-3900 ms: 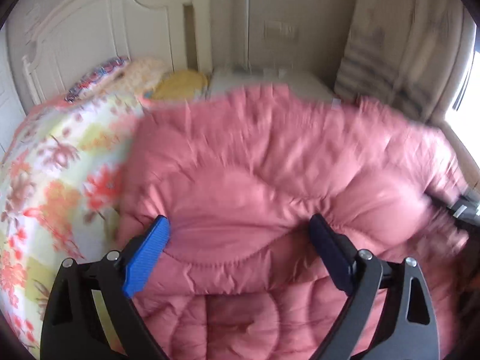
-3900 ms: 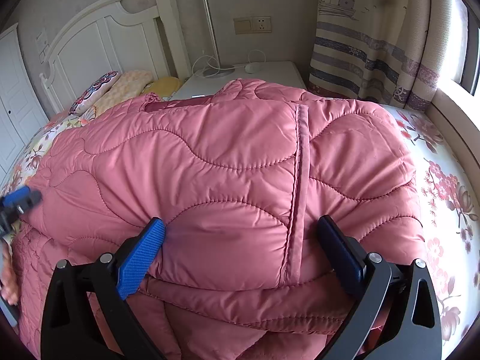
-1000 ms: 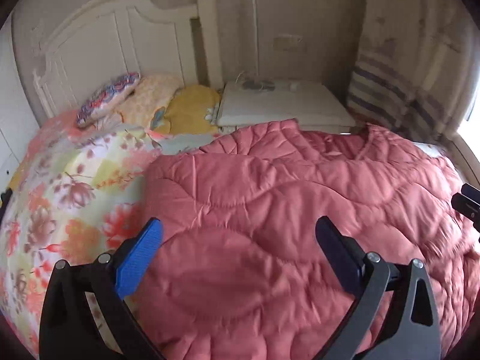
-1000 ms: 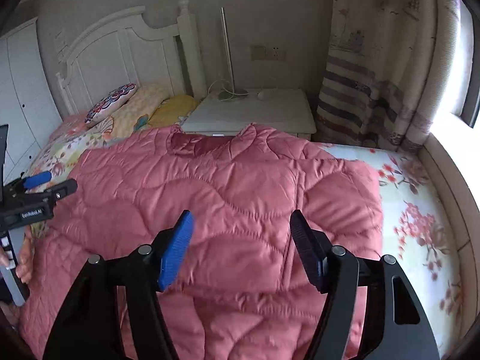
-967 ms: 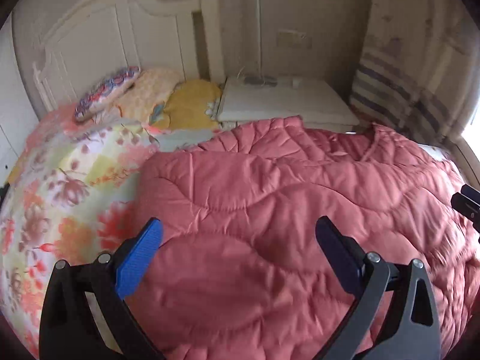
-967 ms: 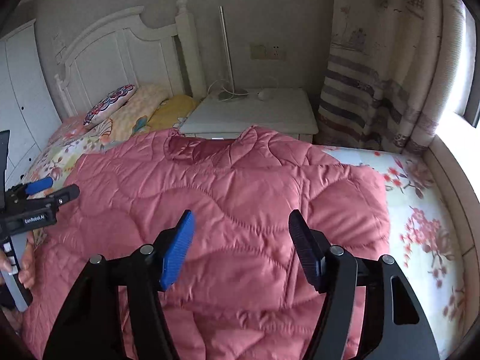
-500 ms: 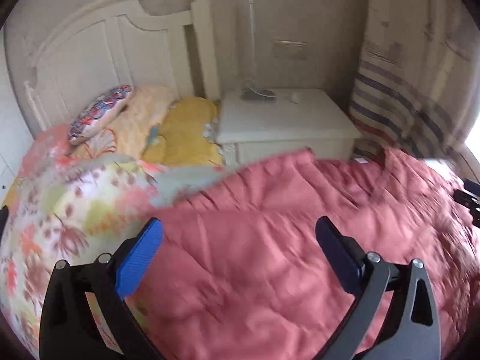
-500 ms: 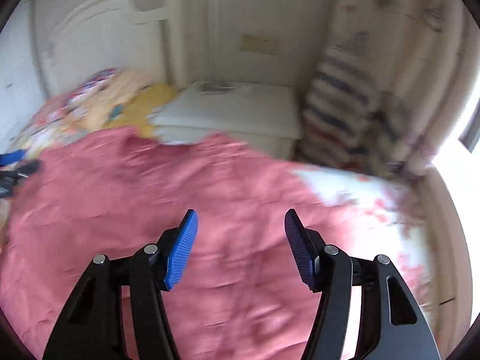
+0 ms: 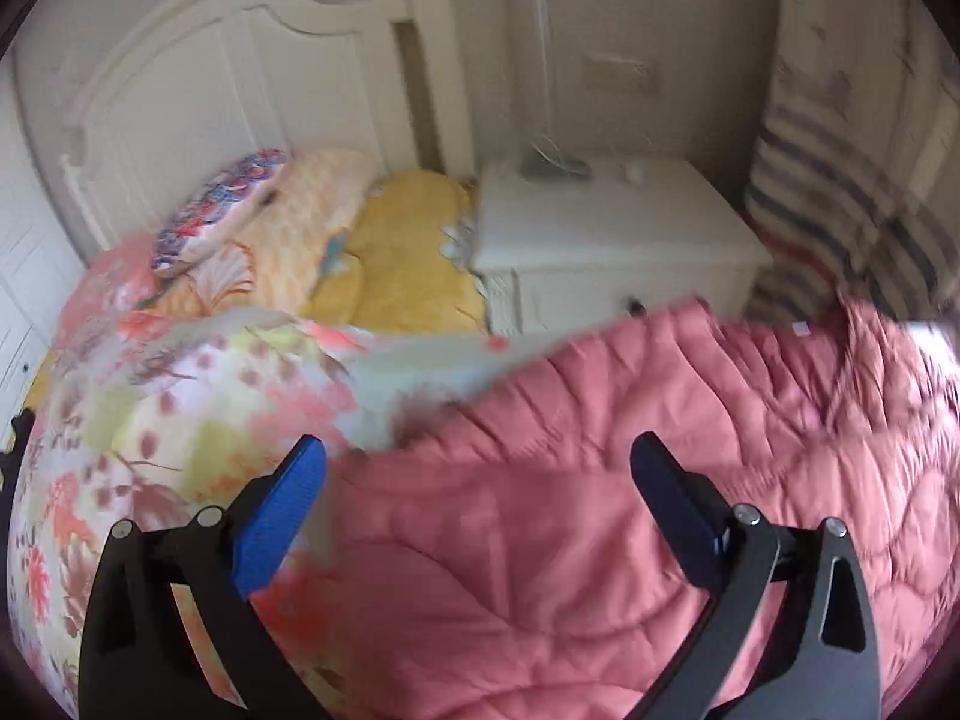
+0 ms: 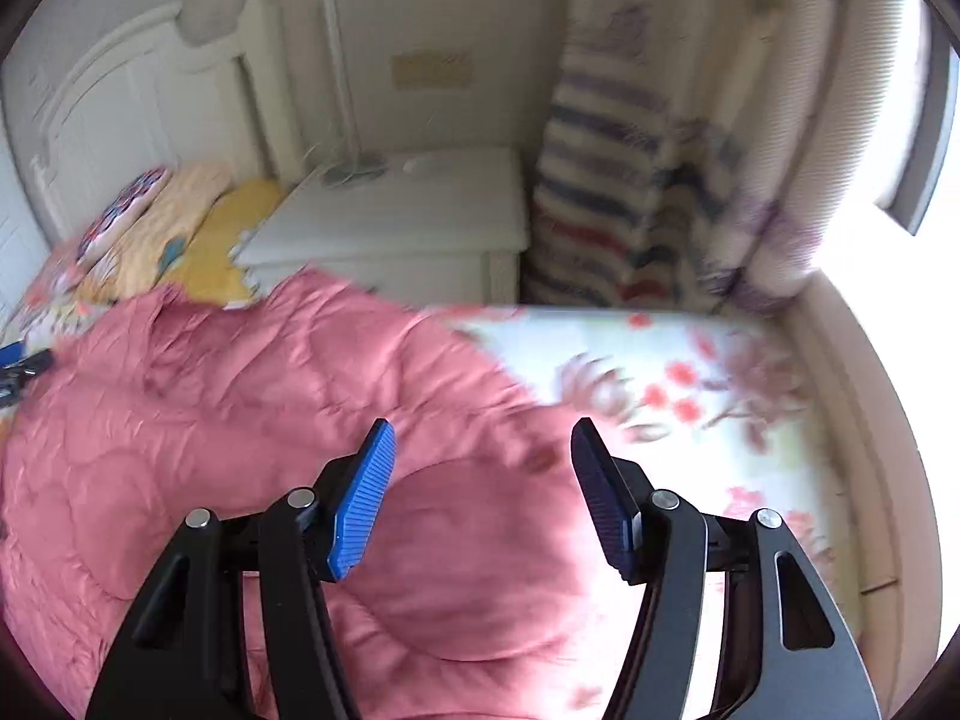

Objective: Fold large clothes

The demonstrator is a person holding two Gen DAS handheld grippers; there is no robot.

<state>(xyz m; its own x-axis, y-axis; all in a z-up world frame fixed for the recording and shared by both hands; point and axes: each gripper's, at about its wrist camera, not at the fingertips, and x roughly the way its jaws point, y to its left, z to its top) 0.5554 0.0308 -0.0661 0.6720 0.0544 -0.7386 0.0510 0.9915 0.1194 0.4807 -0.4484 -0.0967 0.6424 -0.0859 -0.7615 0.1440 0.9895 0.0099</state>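
Observation:
A large pink quilted coat (image 9: pixel 600 510) lies spread on the bed; it also fills the lower left of the right wrist view (image 10: pixel 270 450). My left gripper (image 9: pixel 474 498) is open and empty above the coat's left edge. My right gripper (image 10: pixel 480 480) is open and empty, its jaws narrower apart, above the coat's right edge. The tip of the left gripper shows at the far left of the right wrist view (image 10: pixel 24 363). Both views are motion-blurred.
A floral bedspread (image 9: pixel 150 420) covers the bed, with bare sheet right of the coat (image 10: pixel 690 396). Pillows (image 9: pixel 270 228) lie by the white headboard (image 9: pixel 210 78). A white nightstand (image 9: pixel 600 240) and a striped curtain (image 10: pixel 630 180) stand behind.
Both grippers have pulled back and apart from the coat, the left swinging left, the right swinging right toward the bare sheet. The right gripper's jaws have narrowed since 3.9 s ago.

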